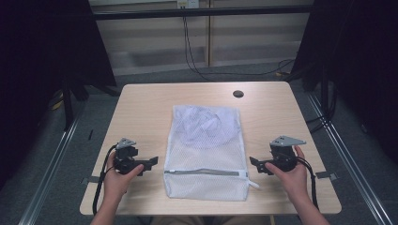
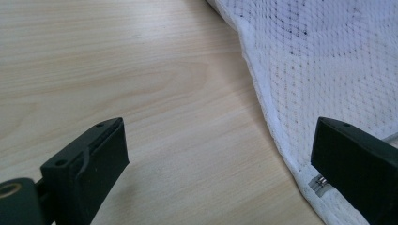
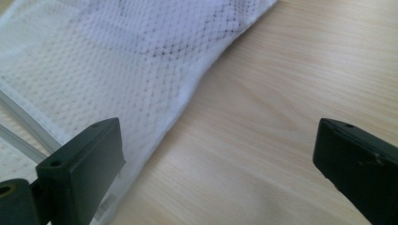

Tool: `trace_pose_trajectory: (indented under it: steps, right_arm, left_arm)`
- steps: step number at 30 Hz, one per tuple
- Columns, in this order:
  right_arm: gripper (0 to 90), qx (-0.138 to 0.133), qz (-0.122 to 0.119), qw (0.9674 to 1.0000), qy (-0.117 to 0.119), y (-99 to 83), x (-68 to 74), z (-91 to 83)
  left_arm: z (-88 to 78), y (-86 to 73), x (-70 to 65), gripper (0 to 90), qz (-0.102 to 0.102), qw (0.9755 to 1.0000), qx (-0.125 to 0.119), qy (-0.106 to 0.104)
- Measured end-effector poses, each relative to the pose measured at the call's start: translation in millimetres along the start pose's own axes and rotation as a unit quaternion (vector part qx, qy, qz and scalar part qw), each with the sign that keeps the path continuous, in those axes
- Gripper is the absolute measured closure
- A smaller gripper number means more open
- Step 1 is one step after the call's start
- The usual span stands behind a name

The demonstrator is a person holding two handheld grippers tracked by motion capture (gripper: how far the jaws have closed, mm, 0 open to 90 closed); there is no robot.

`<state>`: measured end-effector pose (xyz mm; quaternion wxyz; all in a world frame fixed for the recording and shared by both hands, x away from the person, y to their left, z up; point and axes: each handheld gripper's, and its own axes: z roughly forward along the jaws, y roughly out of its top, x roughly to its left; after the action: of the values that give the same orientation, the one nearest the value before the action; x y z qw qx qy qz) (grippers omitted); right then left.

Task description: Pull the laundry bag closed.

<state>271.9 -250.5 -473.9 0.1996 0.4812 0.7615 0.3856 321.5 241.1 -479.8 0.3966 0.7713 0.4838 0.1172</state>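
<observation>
While both grippers wait wide apart:
Mesh bag [image 1: 205,152]: flat, mid-table, reaching the near edge.
Left gripper [image 1: 149,163]: jaws apart, beside bag.
Right gripper [image 1: 255,164]: jaws apart, opposite side.

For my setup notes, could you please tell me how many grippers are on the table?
2: the left gripper sits left of the white mesh bag, the right gripper right of it; both open, apart from the bag.

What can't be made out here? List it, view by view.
- High view: what lies inside the mesh bag; the netting blurs it to pale shapes.
- Left gripper view: the zipper end, partly behind the left tongs.
- Right gripper view: the bag's near edge, hidden by the right tongs.
</observation>
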Motion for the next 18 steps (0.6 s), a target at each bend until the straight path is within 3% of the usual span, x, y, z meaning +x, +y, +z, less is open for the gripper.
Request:
trace_pose_trajectory:
  steps: [9,12,13,18]
  right_arm:
    - [3.0,-0.004,-0.005,1.0000,-0.003,6.8,7.2,0.8]
    - [3.6,-0.001,-0.009,0.9999,0.010,8.6,12.2,2.5]
    - [3.8,0.001,-0.014,0.9997,0.018,10.3,16.2,3.2]
    - [3.8,0.003,-0.015,0.9995,0.029,14.9,23.9,4.9]
  left_arm:
    - [-4.6,-0.7,-1.5,3.7,0.005,0.9999,0.009,-0.001]
    - [-5.3,0.0,-0.9,3.7,0.013,0.9998,0.015,-0.001]
    - [-5.8,0.6,-0.4,3.7,0.005,0.9999,0.011,-0.002]
    - [-6.7,2.3,0.2,4.0,0.007,0.9999,0.012,-0.007]
